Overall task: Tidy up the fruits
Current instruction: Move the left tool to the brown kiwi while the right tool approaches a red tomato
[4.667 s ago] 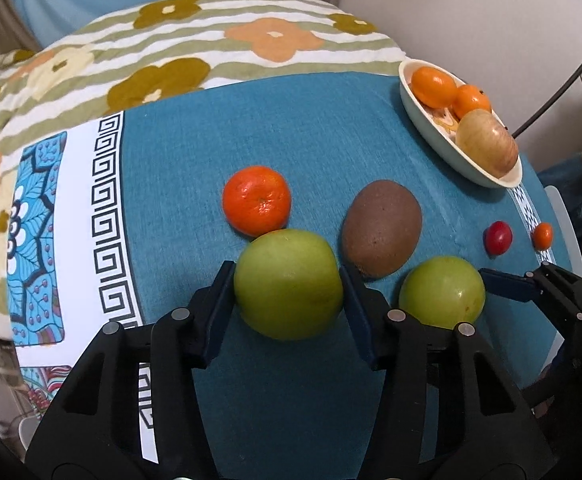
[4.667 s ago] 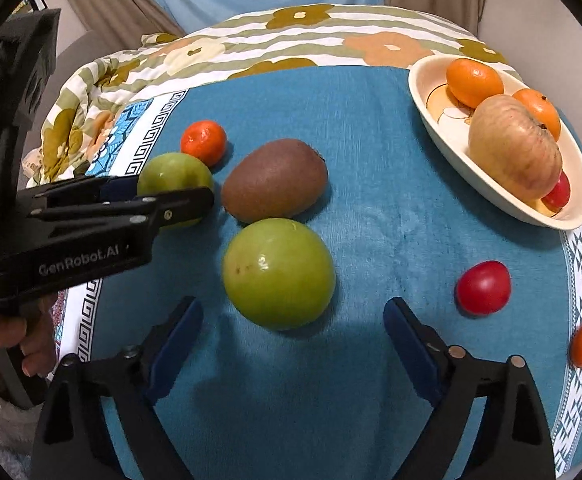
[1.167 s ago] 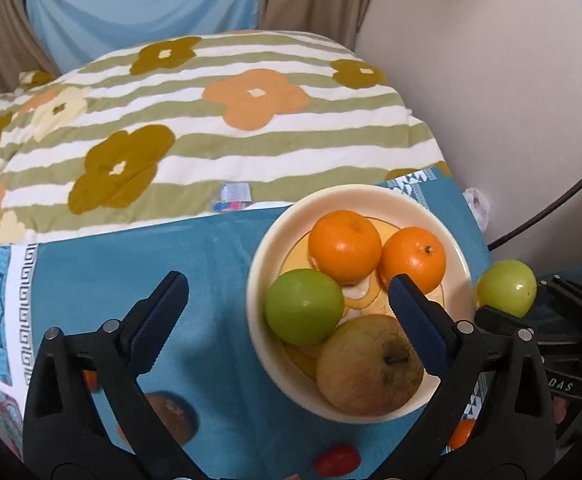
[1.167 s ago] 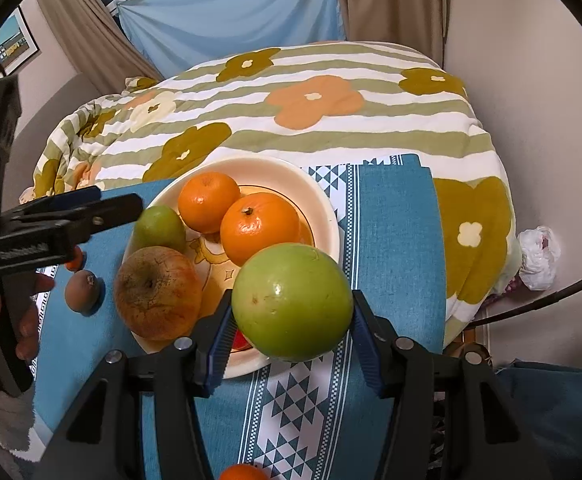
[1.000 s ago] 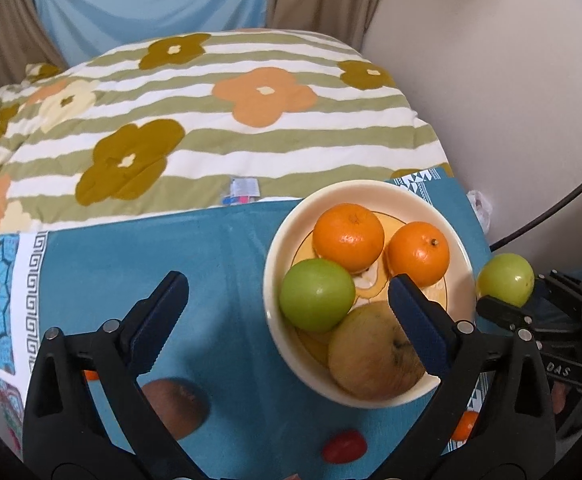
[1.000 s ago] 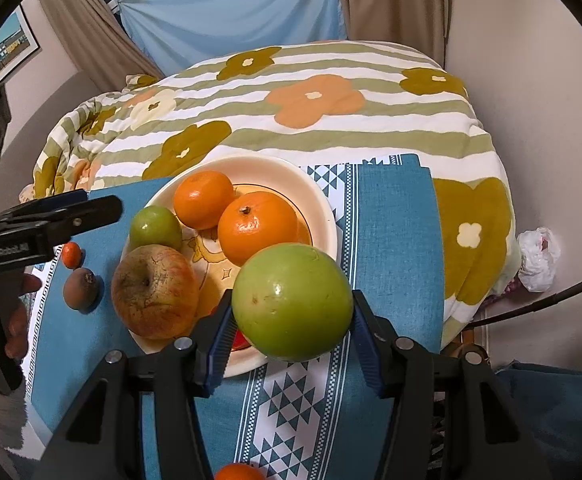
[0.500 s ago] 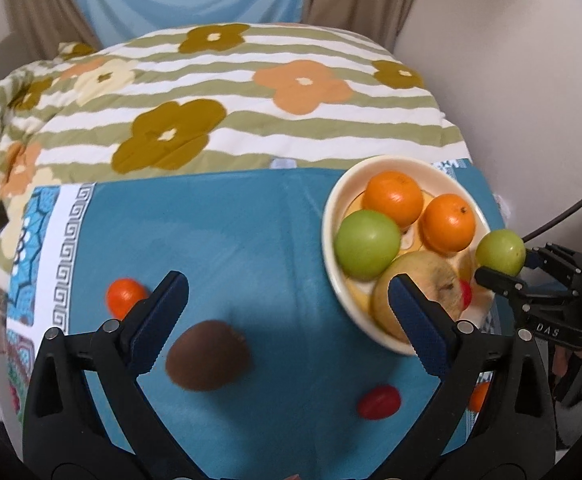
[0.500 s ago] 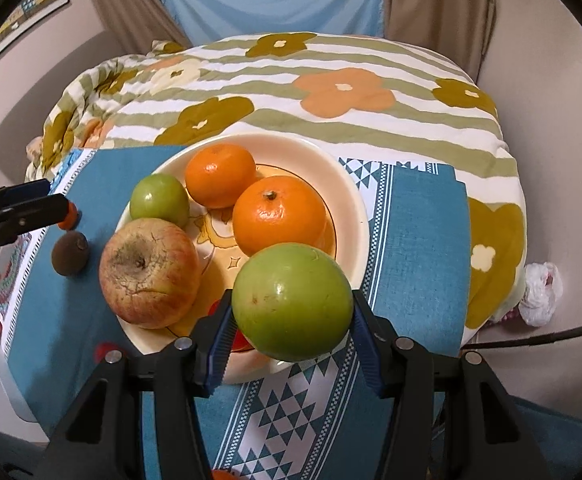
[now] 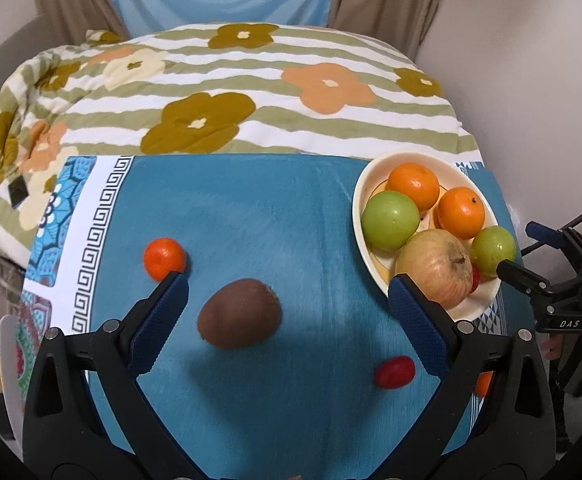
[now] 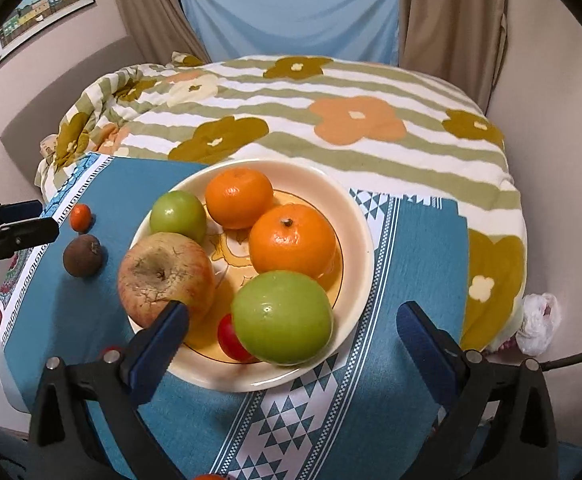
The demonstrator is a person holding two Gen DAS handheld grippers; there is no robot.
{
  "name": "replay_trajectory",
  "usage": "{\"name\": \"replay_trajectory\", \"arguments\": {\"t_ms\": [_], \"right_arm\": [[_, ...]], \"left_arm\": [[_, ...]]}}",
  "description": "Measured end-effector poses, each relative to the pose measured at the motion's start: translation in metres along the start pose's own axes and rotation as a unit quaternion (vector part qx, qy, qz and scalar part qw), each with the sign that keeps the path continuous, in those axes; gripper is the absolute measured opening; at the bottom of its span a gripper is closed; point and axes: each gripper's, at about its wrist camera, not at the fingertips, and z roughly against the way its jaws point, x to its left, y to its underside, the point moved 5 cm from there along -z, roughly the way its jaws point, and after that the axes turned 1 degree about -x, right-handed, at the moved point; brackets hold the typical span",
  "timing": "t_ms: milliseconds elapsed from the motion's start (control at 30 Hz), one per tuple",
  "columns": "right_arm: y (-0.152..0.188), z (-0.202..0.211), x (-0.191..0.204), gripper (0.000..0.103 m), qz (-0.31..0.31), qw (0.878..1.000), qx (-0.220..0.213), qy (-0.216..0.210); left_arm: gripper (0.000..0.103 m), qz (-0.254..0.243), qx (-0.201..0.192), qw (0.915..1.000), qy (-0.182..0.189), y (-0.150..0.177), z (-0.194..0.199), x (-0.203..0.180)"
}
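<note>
Counting fruit now:
bowl (image 10: 355, 216): two green apples (image 10: 282, 317), two oranges (image 10: 292, 241), one red apple (image 10: 165, 278), one red tomato (image 10: 233, 338)
cloth (image 9: 259, 216): one kiwi (image 9: 239, 314), one small orange (image 9: 164, 258), one tomato (image 9: 394, 372), left of bowl
right gripper (image 10: 291, 334): just opened wide, near apple released
left gripper (image 9: 287, 312): spread, empty

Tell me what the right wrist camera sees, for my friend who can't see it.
A round cream bowl on a teal patterned cloth holds two green apples, two oranges, a blotchy red-yellow apple and a small red tomato. The right gripper has just opened, its blue-padded fingers wide around the near green apple.
</note>
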Motion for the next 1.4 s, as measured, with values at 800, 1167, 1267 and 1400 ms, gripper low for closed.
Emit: {"name": "replay_trajectory", "arguments": {"t_ms": [800,1167,1267,1400], "right_arm": [[0.007,0.069,0.044,0.103,-0.046,0.999,-0.007,0.016],[0.022,0.078,0.09,0.103,-0.14,0.989,-0.003,0.056],[0.029,0.075,0.103,0.103,-0.158,0.985,-0.003,0.067],[0.037,0.069,0.117,0.103,-0.173,0.981,0.0,0.085]], "left_arm": [[0.103,-0.001,-0.048,0.9988,-0.003,0.017,0.087,0.041],[0.103,-0.058,-0.04,0.9965,0.045,0.019,0.085,0.066],[0.103,-0.081,-0.035,0.9943,0.059,0.02,0.077,0.069],[0.103,-0.115,-0.03,0.9899,0.077,0.022,0.064,0.071]]}}
